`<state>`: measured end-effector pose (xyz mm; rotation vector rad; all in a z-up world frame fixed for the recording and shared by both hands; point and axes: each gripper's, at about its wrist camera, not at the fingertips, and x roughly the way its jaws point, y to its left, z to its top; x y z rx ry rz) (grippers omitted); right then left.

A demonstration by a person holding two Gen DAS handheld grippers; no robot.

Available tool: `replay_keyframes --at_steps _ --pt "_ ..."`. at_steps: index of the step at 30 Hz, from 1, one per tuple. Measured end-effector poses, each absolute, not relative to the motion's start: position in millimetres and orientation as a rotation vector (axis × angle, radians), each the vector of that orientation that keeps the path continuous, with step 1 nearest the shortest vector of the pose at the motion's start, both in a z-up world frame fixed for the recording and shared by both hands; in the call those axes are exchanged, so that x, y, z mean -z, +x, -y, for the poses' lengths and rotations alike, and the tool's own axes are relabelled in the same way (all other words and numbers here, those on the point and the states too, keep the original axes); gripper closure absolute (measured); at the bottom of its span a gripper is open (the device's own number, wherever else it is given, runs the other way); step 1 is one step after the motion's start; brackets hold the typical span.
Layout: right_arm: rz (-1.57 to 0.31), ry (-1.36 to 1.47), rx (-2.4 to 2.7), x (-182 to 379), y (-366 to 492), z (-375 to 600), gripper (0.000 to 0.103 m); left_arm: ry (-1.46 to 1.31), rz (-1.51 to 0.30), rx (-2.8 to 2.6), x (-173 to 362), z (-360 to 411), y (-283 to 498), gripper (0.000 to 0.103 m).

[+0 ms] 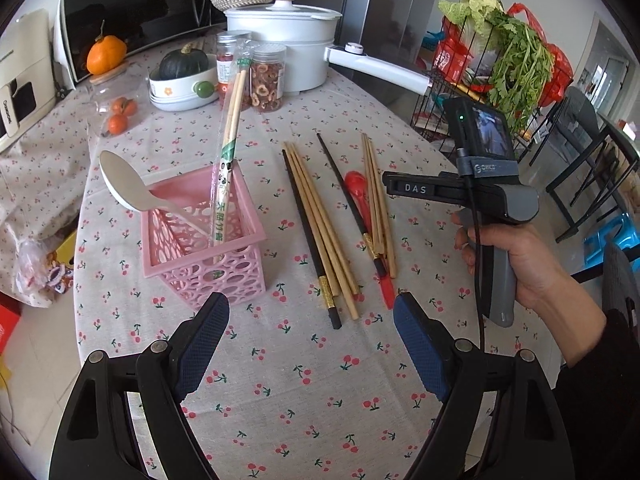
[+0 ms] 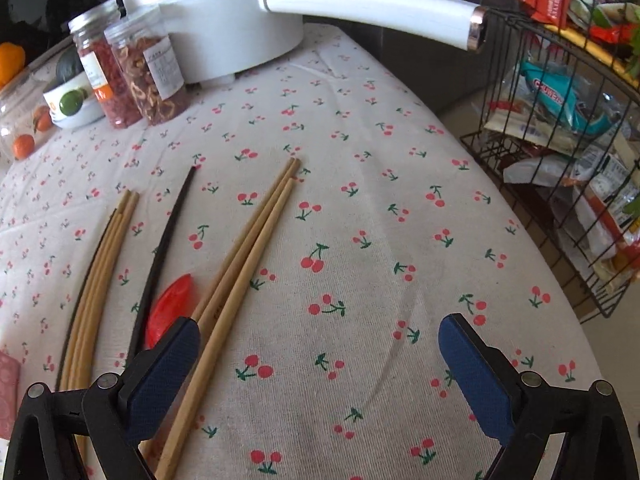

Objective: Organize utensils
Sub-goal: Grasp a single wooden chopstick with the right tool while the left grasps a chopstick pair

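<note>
We see both claws spread wide and empty: the left gripper (image 1: 311,314) above the cloth near the pink basket (image 1: 208,240), the right gripper (image 2: 319,334) perhaps brushing the bamboo chopsticks (image 2: 244,256).

Cherry-print table (image 1: 288,380) bearing pink basket (image 1: 208,256), loose chopsticks (image 1: 320,232), red spoon (image 1: 360,196), white pot (image 1: 284,48), two jars (image 1: 266,76), bowl (image 1: 180,88).

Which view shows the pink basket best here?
The left wrist view. There the pink basket is seen whole on the tablecloth, with a white spoon and wrapped chopsticks standing in it. The right wrist view catches only a pink sliver at its left edge, too little to tell its contents.
</note>
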<state>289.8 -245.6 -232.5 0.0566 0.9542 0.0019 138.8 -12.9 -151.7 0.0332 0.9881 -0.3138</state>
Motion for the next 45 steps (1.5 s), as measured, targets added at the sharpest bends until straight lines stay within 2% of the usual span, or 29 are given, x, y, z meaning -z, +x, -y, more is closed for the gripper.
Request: replay_keyframes --at_steps 9,11,13,14,15,18,24,29,31,37,40,45 --pt "-1.001 -0.001 0.017 246.3 309.4 237.5 0.020 0.020 -0.994 0.320 149.6 9.0 139.2 0.017" --pt "-1.010 0.008 0.024 245.2 311.5 238.1 0.028 0.024 -0.986 0.320 147.4 11.0 139.1 0.017" --pt "-1.014 0.020 0.030 241.2 312.0 241.6 0.061 0.042 -0.973 0.321 144.6 15.6 138.8 0.017" --pt "-1.022 0.026 0.034 239.6 312.3 244.8 0.071 0.053 -0.963 0.322 142.7 19.0 138.6 0.017" --pt "-1.031 0.038 0.037 238.6 312.8 248.7 0.086 0.060 -0.954 0.324 140.9 22.6 138.3 0.017" --pt "-1.057 0.102 0.022 238.2 309.3 265.6 0.096 0.073 -0.951 0.351 136.5 40.2 140.0 0.017" --pt "-1.091 0.208 0.012 235.5 294.0 298.1 0.098 0.129 -0.935 0.400 126.9 89.5 158.8 0.018" --pt "-1.116 0.264 0.018 233.4 281.2 317.9 0.098 0.063 -1.018 0.421 138.7 127.8 211.9 0.032" --pt "-1.128 0.293 0.010 233.1 277.2 323.7 0.098 0.069 -1.044 0.410 149.1 143.9 236.7 0.043" --pt "-1.134 0.289 -0.012 229.5 273.7 328.5 0.098 0.134 -1.117 0.362 190.0 175.7 313.9 0.065" --pt "-1.143 0.278 -0.015 232.8 275.2 329.3 0.098 0.140 -1.135 0.349 208.1 180.6 344.1 0.072" --pt "-1.148 0.283 -0.036 235.4 277.3 328.8 0.098 0.147 -1.171 0.296 229.7 187.4 369.2 0.073"
